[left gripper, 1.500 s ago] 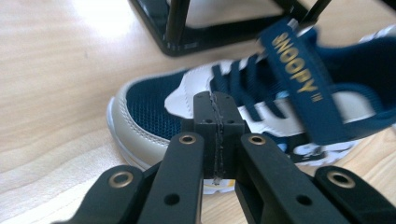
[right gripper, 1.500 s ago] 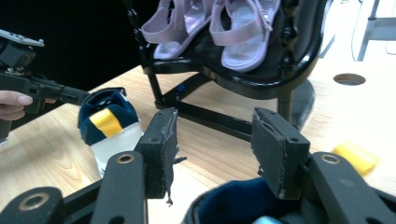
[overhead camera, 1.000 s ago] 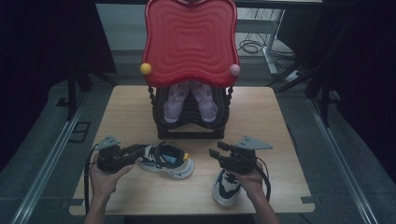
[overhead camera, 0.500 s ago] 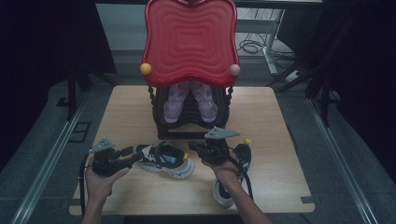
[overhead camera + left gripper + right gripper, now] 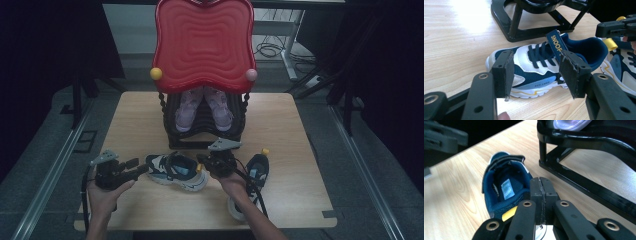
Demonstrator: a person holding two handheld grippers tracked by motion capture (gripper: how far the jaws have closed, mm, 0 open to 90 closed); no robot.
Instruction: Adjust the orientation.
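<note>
Now the right tool [image 5: 201,163] has swung left and pinches the navy-and-white mesh sneaker's [image 5: 176,171] heel; the left tool [image 5: 141,170], spread, has let go.

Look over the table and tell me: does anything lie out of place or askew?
Yes. The two blue-and-white sneakers are not paired: one lies crosswise before the black rack, the other points away at the right.

Left tool [image 5: 535,75] gapes — sneaker [image 5: 544,68] beyond, untouched.
</note>
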